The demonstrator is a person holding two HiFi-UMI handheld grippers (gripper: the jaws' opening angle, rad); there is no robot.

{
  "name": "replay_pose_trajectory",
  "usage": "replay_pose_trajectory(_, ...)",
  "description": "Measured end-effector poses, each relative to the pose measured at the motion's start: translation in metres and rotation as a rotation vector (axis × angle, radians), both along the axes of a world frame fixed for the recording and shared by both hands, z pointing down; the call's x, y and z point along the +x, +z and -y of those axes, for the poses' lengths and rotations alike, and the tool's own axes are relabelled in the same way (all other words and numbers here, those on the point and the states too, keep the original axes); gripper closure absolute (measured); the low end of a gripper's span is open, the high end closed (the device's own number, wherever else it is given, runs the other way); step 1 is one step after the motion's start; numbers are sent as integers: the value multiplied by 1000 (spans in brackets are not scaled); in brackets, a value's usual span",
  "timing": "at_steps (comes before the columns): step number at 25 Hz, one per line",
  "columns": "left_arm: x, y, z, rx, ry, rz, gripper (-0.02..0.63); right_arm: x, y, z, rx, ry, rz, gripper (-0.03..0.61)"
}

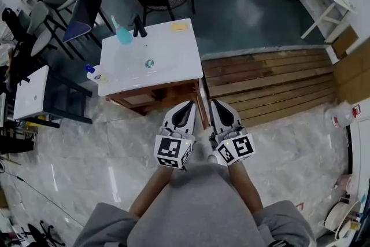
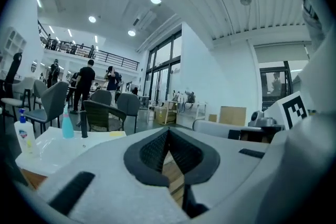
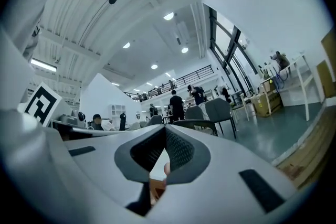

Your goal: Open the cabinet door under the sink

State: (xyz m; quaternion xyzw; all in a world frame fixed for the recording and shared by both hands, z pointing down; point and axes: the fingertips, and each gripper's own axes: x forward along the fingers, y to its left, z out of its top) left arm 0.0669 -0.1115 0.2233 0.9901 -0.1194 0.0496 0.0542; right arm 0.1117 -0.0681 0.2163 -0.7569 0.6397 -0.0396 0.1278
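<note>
Head view puts the cabinet door (image 1: 151,96) under the white sink (image 1: 179,52), upper centre-left of frame, just above the left gripper (image 1: 187,106) and right gripper (image 1: 219,104). Both sets of jaws are closed on nothing; pushed in like this, they would likely bump the wood instead of catching the door's edge, and no handle shows

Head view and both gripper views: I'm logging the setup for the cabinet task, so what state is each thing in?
Left gripper: jaws together, empty.
Right gripper: jaws together, empty.
Cabinet: door open or shut, cannot tell from above.
Sink basin: empty.
Teal bottle: standing on the sink top.
</note>
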Motion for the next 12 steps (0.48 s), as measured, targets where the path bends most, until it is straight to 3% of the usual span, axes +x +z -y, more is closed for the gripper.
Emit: replay_pose_trajectory(12,-17,-11,7,60,-56,-17,604,-21,-15,13,20,-60,-60,571)
